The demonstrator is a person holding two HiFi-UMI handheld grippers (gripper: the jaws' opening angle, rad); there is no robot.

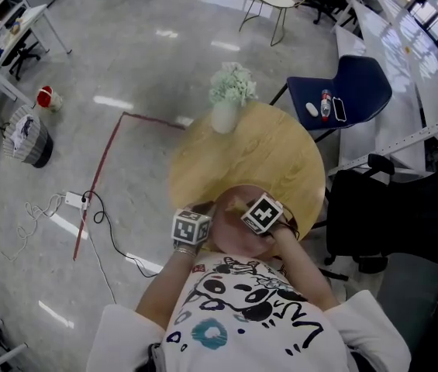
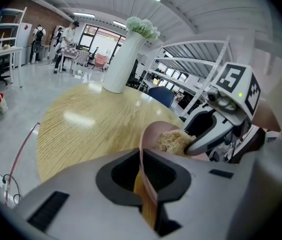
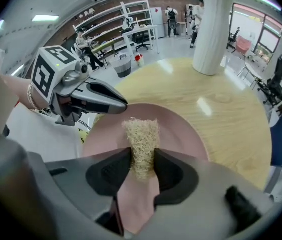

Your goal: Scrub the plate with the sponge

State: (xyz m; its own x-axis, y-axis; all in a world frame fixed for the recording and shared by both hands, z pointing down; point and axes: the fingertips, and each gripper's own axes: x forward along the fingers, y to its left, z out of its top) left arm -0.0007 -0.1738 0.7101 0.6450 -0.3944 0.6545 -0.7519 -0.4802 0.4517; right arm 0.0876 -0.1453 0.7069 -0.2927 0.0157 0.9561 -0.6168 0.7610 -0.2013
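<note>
Wood surface (image 1: 281, 153) sits below. Your left hand-held gripper (image 2: 143, 170) pinches the plate (image 3: 180, 134) rim, right hand-held gripper (image 3: 141, 166) clamps the sponge (image 3: 141, 136); hard scrubbing could twist the plate free.

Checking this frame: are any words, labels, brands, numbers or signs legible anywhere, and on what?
No legible text in any view.
Shirt: cartoon print with scrawled strokes, not readable as words.
Marker cubes: black-and-white square patterns only, no characters.
Floor bin: dark print, too small to read.
</note>
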